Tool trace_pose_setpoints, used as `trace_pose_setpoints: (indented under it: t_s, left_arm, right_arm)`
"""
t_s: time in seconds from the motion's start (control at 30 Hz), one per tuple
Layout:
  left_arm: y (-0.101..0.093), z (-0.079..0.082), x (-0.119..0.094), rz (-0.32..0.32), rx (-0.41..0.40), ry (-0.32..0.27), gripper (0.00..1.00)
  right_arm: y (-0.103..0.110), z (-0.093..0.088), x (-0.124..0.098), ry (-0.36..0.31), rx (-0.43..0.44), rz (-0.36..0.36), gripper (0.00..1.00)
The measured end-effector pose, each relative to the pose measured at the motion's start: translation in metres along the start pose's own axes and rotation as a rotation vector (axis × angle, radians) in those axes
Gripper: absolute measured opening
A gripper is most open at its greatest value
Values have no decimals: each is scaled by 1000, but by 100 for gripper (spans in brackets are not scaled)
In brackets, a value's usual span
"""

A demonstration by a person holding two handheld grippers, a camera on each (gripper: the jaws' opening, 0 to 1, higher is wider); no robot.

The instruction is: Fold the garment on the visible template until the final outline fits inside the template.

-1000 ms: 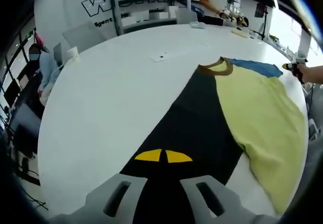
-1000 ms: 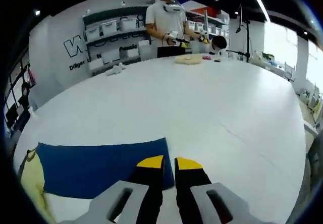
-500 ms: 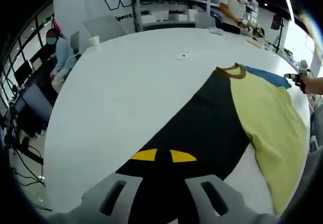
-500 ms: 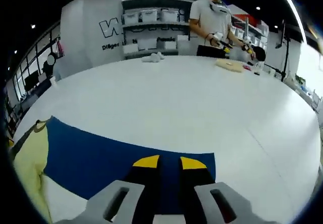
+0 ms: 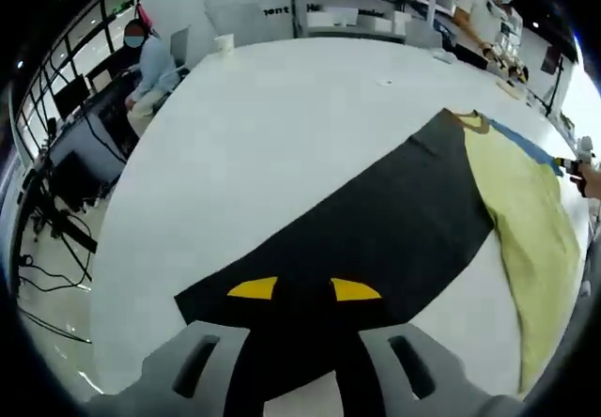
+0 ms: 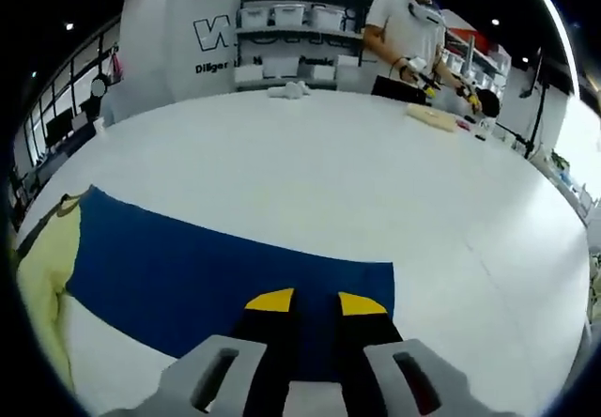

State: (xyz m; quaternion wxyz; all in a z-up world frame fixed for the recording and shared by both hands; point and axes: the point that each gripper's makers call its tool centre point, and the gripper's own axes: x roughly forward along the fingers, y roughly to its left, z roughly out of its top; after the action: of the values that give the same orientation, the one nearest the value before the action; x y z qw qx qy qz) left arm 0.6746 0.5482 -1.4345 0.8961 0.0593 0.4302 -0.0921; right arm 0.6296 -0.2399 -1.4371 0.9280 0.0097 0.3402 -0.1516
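Note:
A garment lies spread on the white table (image 5: 282, 107). It has a black part (image 5: 394, 220), a yellow-green middle (image 5: 531, 220), a brown collar (image 5: 467, 118) and a blue sleeve (image 6: 207, 267). My left gripper (image 5: 305, 290) is shut on the black sleeve's end, near the table's edge. My right gripper (image 6: 316, 301) is shut on the outer edge of the blue sleeve, with the yellow-green body (image 6: 38, 267) at the far left. In the left gripper view, the right gripper (image 5: 571, 164) and a hand show small at the far right by the blue strip (image 5: 526, 145).
A standing person (image 6: 406, 32) works with grippers at the table's far side near a pale cloth (image 6: 432, 116); a white bundle (image 6: 286, 88) lies farther left. A seated person (image 5: 146, 55), a cup (image 5: 223, 41), a desk with cables (image 5: 66, 182) and shelves (image 6: 282, 32) surround the table.
Both sleeves have been drawn outward. The black part now reaches farther left and flatter, and more of the blue sleeve lies stretched on the table. Both cameras shifted with the hands.

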Motion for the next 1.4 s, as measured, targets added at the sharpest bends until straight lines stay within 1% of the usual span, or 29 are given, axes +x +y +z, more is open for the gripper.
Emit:
trace_pose_setpoints:
  t_s: [0.13, 0.2, 0.37, 0.5, 0.63, 0.7, 0.73, 0.8, 0.87, 1.0, 1.07, 1.13, 1.17, 1.3, 1.33, 1.37, 1.4]
  left_arm:
    - [3, 2, -1, 6, -8, -12, 26]
    - [7, 1, -1, 8, -36, -13, 25]
    - [19, 0, -2, 27, -58, -25, 25]
    - [25, 0, -1, 34, -74, -25, 19]
    - [26, 0, -1, 35, -84, -25, 17]
    - [24, -1, -2, 26, -77, -21, 11]
    - [26, -3, -5, 39, -70, -21, 11]
    - [29, -4, -10, 44, -86, -34, 11]
    - [31, -6, -15, 45, -85, -42, 12]
    - [32, -12, -22, 46, -97, -51, 14]
    - [30, -18, -25, 39, -102, -49, 15]
    - [26, -25, -26, 38, -85, -40, 17]
    - [24, -27, -28, 37, -69, -43, 18]
    - [18, -30, -30, 37, -46, -48, 20]
    - [16, -34, -28, 32, -35, -35, 21]
    - [16, -36, -28, 42, -19, -29, 24]
    - [18, -32, -29, 59, 20, -54, 25]
  right_arm:
    - [-12, -7, -8, -11, 22, -39, 7]
    - [-14, -9, -11, -13, 12, -50, 4]
    - [-17, -10, -13, -16, 4, -63, 1]
    - [-18, -11, -13, -14, -7, -74, 1]
    - [-20, -11, -13, -11, -12, -77, 0]
    - [-20, -11, -14, -3, 6, -76, 1]
    - [-20, -11, -14, -1, 7, -74, 1]
    - [-19, -10, -14, 4, 18, -63, 5]
    - [-16, -8, -15, 2, 6, -51, 9]
    - [-8, -2, -19, -18, 5, -30, 10]
    - [-2, -1, -20, -26, 4, -10, 11]
    - [3, 2, -22, -37, -14, 4, 12]
    - [9, 5, -25, -49, -25, 21, 13]
    - [17, 4, -21, -45, -50, 53, 13]
    - [18, 3, -20, -41, -56, 57, 13]
    - [21, 2, -20, -39, -58, 68, 13]
    - [22, 1, -19, -34, -67, 71, 13]
